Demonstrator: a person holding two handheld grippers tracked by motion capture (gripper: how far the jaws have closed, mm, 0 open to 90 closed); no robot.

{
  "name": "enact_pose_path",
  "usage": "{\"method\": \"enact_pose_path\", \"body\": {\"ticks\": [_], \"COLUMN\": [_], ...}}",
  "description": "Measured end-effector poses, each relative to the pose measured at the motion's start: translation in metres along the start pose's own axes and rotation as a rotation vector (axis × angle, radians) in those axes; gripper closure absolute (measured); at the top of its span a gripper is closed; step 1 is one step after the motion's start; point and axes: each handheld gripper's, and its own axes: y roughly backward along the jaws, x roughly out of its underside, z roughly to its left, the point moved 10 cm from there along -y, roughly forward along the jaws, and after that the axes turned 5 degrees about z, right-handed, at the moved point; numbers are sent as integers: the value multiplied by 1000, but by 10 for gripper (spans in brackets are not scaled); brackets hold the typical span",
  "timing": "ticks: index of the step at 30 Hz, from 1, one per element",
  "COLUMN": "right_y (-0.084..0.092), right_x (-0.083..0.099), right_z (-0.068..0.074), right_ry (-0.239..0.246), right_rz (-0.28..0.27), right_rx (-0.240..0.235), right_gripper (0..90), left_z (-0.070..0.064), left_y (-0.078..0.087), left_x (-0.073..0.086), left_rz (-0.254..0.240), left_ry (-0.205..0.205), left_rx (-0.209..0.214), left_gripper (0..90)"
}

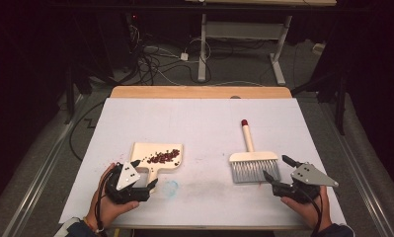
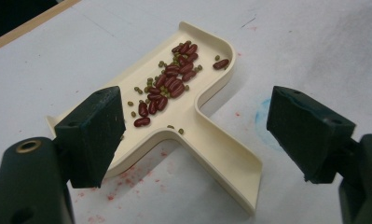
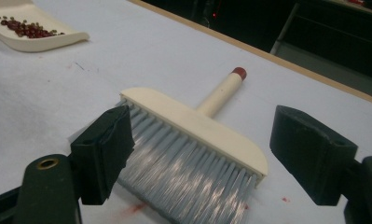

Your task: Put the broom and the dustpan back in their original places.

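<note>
A rectangular table covered by a white sheet [image 1: 199,128] is seen, its bare wooden edge [image 1: 199,92] left exposed along the far side. On the left of the sheet a cream plastic dustpan with a short handle [image 1: 160,160] is laid flat, and dark red beans mixed with small green ones [image 1: 164,157] are held in its tray. On the right a cream hand brush with grey bristles and a red-tipped handle [image 1: 251,159] is laid, handle pointing away. Faint red specks and a pale blue smudge [image 1: 171,186] are marked on the sheet near the dustpan.
</note>
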Motion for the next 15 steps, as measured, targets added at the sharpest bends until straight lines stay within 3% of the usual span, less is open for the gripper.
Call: {"method": "enact_pose_path", "body": {"ticks": [6,10,15], "right_y": [1,-1,-1], "right_x": [-2,0,-1], "right_z": [1,2,2], "right_ry": [5,49,40], "right_rz": [-7,13,9], "right_rx": [11,42,37], "right_gripper": [217,222,225], "left_z": [-2,0,-1], "left_y": [-1,-1,-2], "left_x": [1,1,1], "left_rz": [10,7,15], "left_ry": [4,1,-8], "left_rx": [7,-3,-5], "left_gripper": [176,176,176]}}
